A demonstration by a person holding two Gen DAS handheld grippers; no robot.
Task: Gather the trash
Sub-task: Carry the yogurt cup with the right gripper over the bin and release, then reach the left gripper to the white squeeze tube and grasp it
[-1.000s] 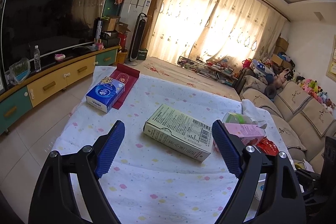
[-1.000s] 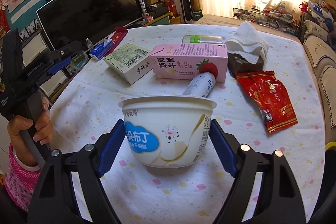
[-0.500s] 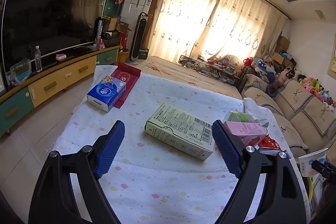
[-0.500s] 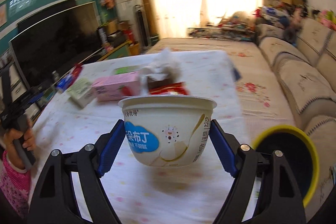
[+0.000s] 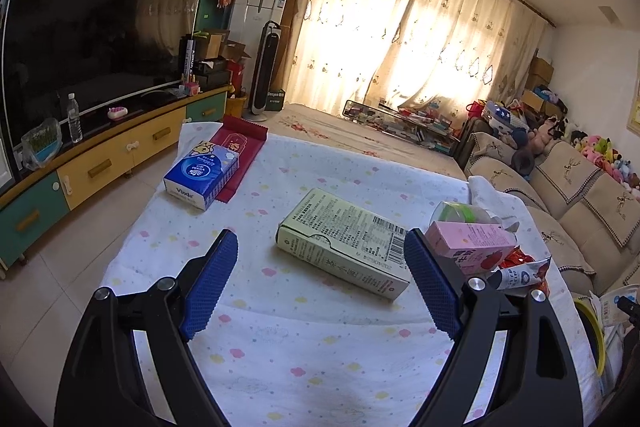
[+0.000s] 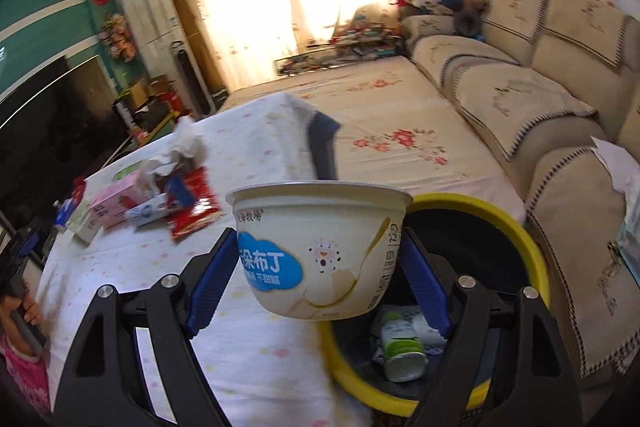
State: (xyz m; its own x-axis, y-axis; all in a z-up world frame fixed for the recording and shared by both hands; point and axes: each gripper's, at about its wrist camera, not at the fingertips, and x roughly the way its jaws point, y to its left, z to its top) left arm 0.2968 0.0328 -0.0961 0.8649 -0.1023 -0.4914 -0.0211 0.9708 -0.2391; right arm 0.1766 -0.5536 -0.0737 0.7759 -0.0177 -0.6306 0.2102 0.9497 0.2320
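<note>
My blue-padded right tongs [image 6: 318, 277] are gripping a white, blue-labelled cup [image 6: 320, 251] beside the yellow-rimmed black bin [image 6: 516, 231].

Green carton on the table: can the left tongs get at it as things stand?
Probably yes: the left tongs stand open and empty, the green carton lies flat just ahead, nothing between them.
</note>
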